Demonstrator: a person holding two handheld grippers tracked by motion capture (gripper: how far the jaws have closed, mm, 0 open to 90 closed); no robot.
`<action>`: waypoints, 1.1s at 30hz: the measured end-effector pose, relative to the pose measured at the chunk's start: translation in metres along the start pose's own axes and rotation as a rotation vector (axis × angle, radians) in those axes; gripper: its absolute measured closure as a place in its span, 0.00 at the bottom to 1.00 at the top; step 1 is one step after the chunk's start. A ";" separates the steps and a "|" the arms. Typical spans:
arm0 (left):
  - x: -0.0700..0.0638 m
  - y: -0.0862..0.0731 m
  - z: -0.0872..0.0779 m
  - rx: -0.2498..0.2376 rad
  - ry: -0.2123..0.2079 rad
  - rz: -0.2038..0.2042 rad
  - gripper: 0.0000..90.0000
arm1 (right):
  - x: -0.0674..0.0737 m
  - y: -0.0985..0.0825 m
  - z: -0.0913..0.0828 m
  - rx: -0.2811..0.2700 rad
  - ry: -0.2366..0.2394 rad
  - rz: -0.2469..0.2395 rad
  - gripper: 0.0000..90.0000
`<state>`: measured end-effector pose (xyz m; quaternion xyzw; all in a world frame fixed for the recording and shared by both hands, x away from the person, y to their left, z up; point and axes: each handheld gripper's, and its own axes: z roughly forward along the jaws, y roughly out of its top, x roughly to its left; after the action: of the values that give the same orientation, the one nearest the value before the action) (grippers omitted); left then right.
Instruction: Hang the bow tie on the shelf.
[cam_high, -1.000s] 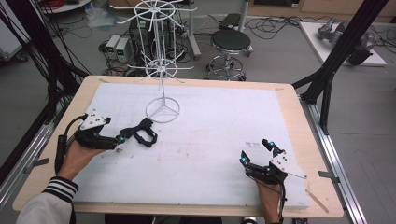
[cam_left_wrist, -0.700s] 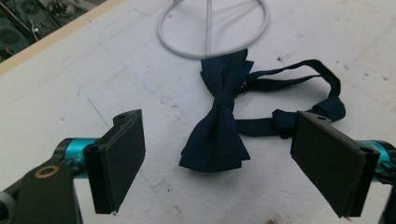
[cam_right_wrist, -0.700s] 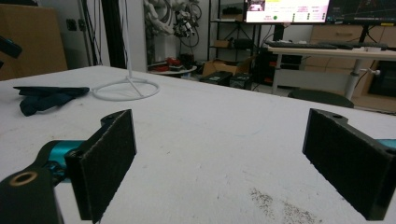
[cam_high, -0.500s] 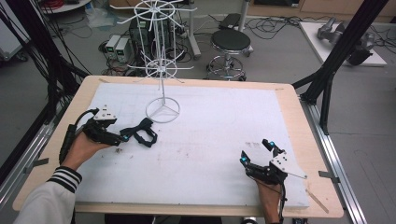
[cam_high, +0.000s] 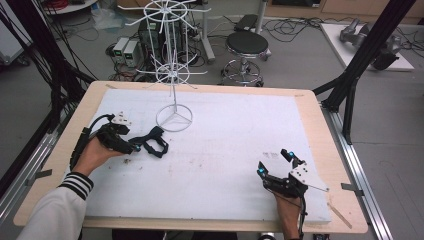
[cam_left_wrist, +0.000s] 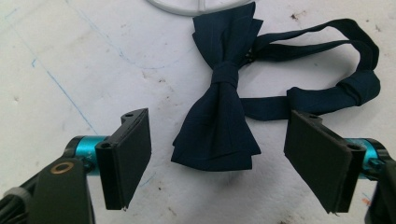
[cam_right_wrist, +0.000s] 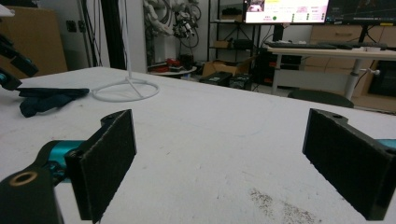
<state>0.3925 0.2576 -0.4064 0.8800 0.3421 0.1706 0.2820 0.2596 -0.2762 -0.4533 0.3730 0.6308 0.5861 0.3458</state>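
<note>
In the left gripper view we see the white stand's base ring (cam_left_wrist: 196, 5) cut off by the top edge, so its pole is out of sight. The bow tie (cam_left_wrist: 219, 116) hides part of its own strap (cam_left_wrist: 327, 100) behind the knot. In the high view the stand's top (cam_high: 165, 7) runs past the frame, and we cannot make out the bow tie's shape there.
</note>
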 end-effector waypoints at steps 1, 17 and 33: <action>0.000 0.000 0.001 0.002 0.001 -0.001 0.26 | 0.000 0.000 0.000 -0.001 0.000 0.000 0.10; -0.001 0.003 0.017 0.076 0.004 0.006 0.30 | -0.001 0.000 0.000 -0.010 -0.004 0.002 0.10; 0.002 0.002 0.021 0.103 -0.029 -0.051 0.55 | -0.001 0.000 -0.001 -0.010 -0.007 0.008 0.10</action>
<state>0.4055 0.2495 -0.4213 0.8868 0.3685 0.1328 0.2453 0.2594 -0.2772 -0.4536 0.3758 0.6250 0.5895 0.3473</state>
